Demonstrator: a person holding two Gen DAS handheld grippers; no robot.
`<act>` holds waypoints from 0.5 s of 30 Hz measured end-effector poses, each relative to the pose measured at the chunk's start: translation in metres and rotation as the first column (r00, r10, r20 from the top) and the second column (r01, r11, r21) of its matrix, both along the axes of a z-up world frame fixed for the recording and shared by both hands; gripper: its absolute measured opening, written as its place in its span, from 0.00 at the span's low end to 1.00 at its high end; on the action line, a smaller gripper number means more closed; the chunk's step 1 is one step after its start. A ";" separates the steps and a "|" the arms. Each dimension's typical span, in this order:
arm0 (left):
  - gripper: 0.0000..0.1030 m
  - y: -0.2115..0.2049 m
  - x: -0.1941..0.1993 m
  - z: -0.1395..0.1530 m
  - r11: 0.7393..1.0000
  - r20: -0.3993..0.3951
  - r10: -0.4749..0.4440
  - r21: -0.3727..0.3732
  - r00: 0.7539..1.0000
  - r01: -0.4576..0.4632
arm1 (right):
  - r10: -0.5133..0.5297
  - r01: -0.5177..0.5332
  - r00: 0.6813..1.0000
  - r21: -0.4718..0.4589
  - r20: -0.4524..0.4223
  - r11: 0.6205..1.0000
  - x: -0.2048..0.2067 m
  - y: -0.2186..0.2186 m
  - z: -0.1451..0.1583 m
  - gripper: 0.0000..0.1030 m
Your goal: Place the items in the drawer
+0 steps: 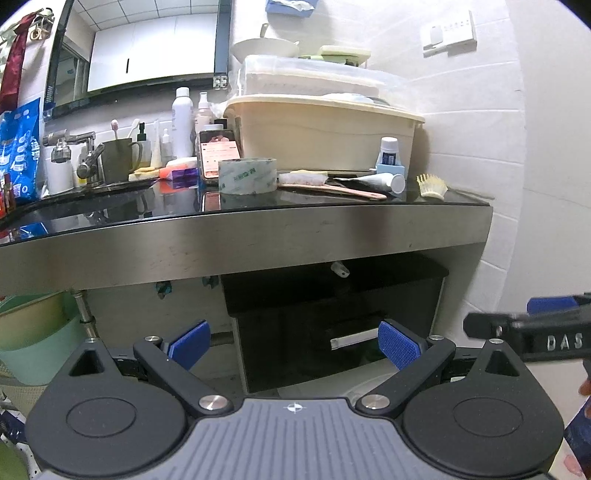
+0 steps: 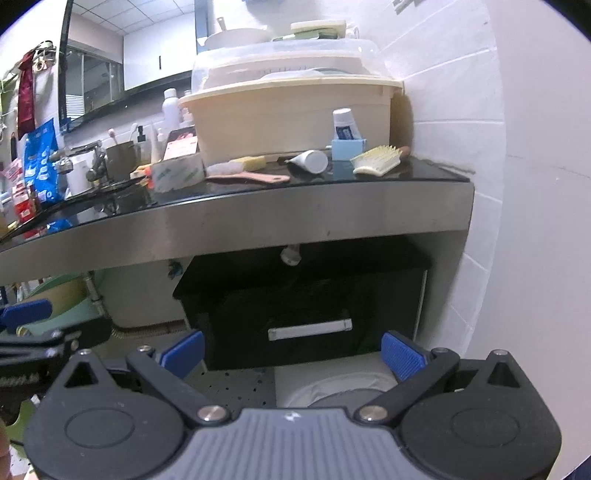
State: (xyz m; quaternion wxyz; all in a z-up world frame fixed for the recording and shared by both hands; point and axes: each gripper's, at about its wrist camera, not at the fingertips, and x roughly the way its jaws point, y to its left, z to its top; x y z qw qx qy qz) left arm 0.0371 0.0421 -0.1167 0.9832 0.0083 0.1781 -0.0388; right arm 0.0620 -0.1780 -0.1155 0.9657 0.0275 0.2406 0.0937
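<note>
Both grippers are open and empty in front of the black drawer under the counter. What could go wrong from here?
1. The drawer looks shut; its handle is slim, so the right gripper could slip off it.
2. The counter's front edge overhangs the drawer, so a rising gripper could knock it.
3. The hairbrush and toothpaste tube lie near that edge and could be swept off.

- tiny bathroom, white tile wall (image 1: 476, 155) on the right, running back behind the counter
- black glossy counter (image 1: 258, 201) with a brushed steel front (image 1: 258, 240), pretty cluttered on top
- mirror (image 1: 147, 48) in a dark frame on the back wall, reflecting a grid ceiling and white cupboards
- chrome tap (image 1: 79, 155) at the left end of the counter
- white switch plate (image 1: 448, 33) high on the right wall
- pipes (image 1: 85, 314) under the counter, green bucket (image 1: 40, 332) down on the left
- lighting is bright and even, a bit cool
</note>
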 end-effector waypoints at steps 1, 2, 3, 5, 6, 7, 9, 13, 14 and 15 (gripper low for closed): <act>0.95 0.000 0.000 0.000 1.000 0.000 -0.001 -0.001 1.000 0.001 | 0.001 -0.001 1.000 0.005 -0.008 1.000 -0.001 -0.001 -0.001 1.00; 0.95 0.000 0.000 0.000 1.000 -0.002 -0.001 -0.002 1.000 0.001 | 0.002 -0.002 1.000 0.009 -0.013 1.000 -0.002 -0.001 -0.003 1.00; 0.95 -0.001 0.001 0.000 1.000 -0.004 -0.002 -0.003 1.000 0.002 | 0.004 -0.003 1.000 0.012 -0.018 1.000 -0.003 -0.002 -0.004 1.00; 0.95 -0.001 0.001 -0.001 1.000 -0.006 -0.003 -0.005 1.000 0.003 | -0.003 0.003 1.000 0.011 -0.023 1.000 -0.004 -0.003 -0.006 1.00; 0.95 -0.001 0.001 -0.001 1.000 -0.007 -0.003 -0.004 1.000 0.003 | -0.008 0.008 1.000 0.010 -0.024 1.000 -0.004 -0.004 -0.007 1.00; 0.95 -0.002 0.001 -0.001 1.000 -0.007 -0.004 -0.003 1.000 0.004 | -0.012 0.012 1.000 0.010 -0.028 1.000 -0.004 -0.004 -0.008 1.00; 0.95 -0.002 0.001 0.000 1.000 -0.007 -0.006 -0.003 1.000 0.006 | -0.015 0.016 0.999 0.015 -0.032 1.000 -0.004 -0.005 -0.009 1.00; 0.95 -0.003 0.000 -0.001 1.000 -0.009 -0.012 -0.004 1.000 0.012 | -0.007 0.008 0.999 0.013 -0.031 1.000 -0.005 -0.004 -0.010 1.00; 0.95 -0.003 -0.001 -0.001 1.000 -0.010 -0.012 -0.003 1.000 0.012 | -0.004 0.004 0.999 0.014 -0.032 1.000 -0.005 -0.004 -0.010 1.00; 0.95 -0.004 -0.001 -0.001 1.000 -0.010 -0.012 -0.002 1.000 0.012 | -0.001 0.002 0.999 0.014 -0.032 1.000 -0.005 -0.003 -0.010 1.00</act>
